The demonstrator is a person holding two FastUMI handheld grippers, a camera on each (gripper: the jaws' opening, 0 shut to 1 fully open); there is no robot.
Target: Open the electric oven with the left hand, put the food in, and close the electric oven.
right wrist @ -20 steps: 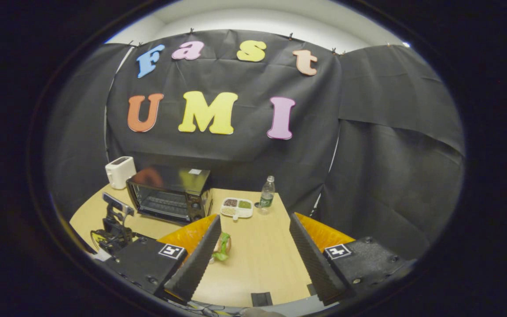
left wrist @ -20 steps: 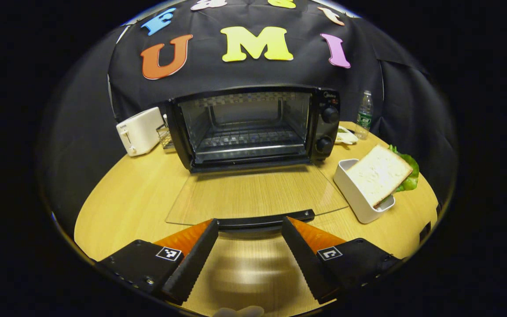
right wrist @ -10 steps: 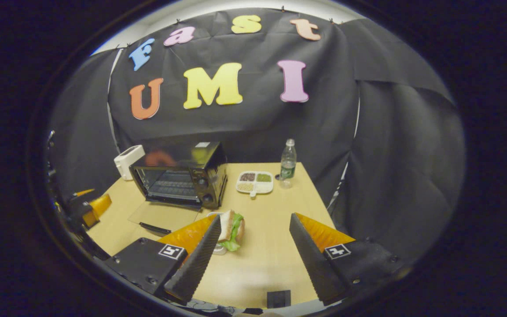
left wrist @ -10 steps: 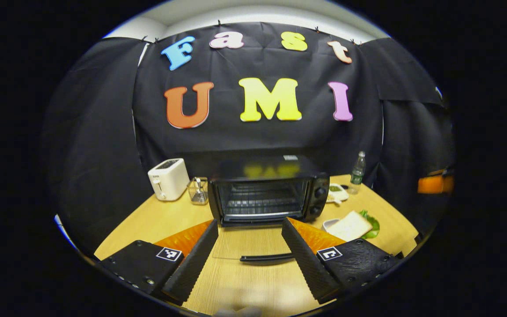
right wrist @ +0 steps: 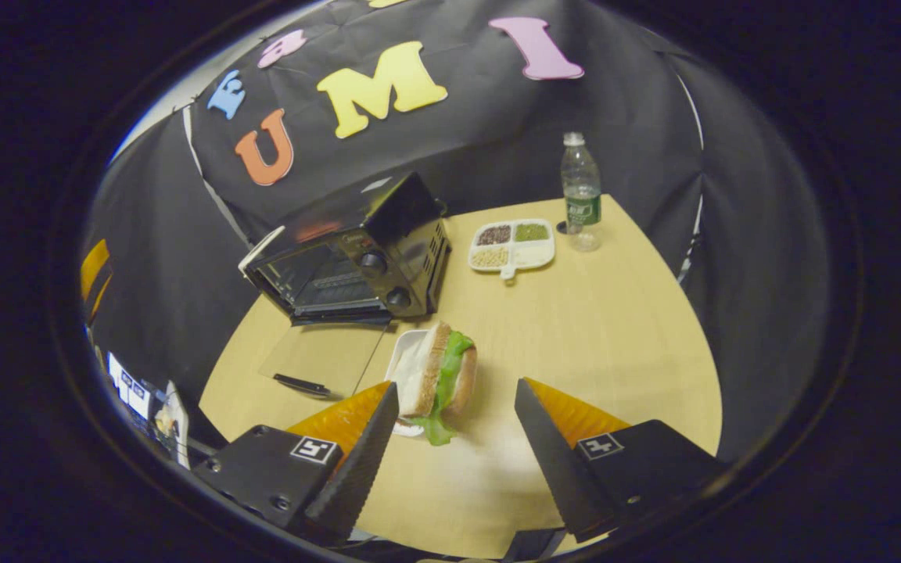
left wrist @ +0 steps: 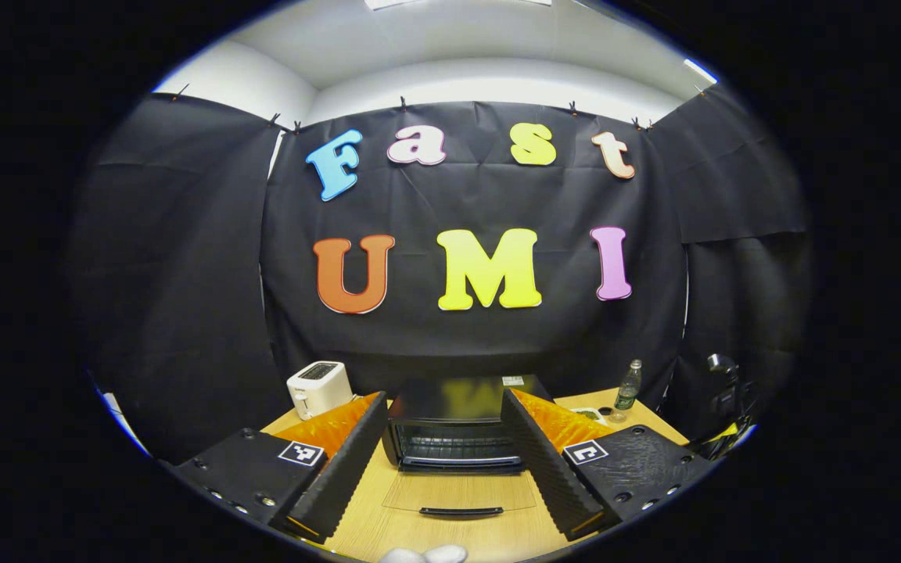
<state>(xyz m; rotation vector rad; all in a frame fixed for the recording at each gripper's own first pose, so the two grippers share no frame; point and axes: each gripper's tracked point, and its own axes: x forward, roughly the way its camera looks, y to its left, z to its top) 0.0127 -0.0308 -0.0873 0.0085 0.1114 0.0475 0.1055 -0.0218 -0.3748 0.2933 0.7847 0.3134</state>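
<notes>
The electric oven (right wrist: 357, 254) stands open at centre left of the right gripper view, its glass door (right wrist: 317, 367) folded flat on the wooden table (right wrist: 591, 328) with the black handle (right wrist: 302, 384) at the near edge. The opening step looks done; fetching the food appears to be in hand.

The sandwich (right wrist: 439, 375) of bread and lettuce stands on edge in a small white tray (right wrist: 403, 363), low in the frame, just beside the door's right corner. The right gripper (right wrist: 450, 438) hangs above the table near it, jaws spread wide and empty, the sandwich just beyond its left finger. The next move probably calls for shifting toward the lower left to straddle the slices.

In the left gripper view the left gripper (left wrist: 444, 446) is raised well back from the oven, jaws apart, holding nothing.

Bare table lies to the right; a divided snack dish (right wrist: 513, 246) and water bottle (right wrist: 579, 195) stand well apart at upper right. The flat door narrows the approach to the cavity.
</notes>
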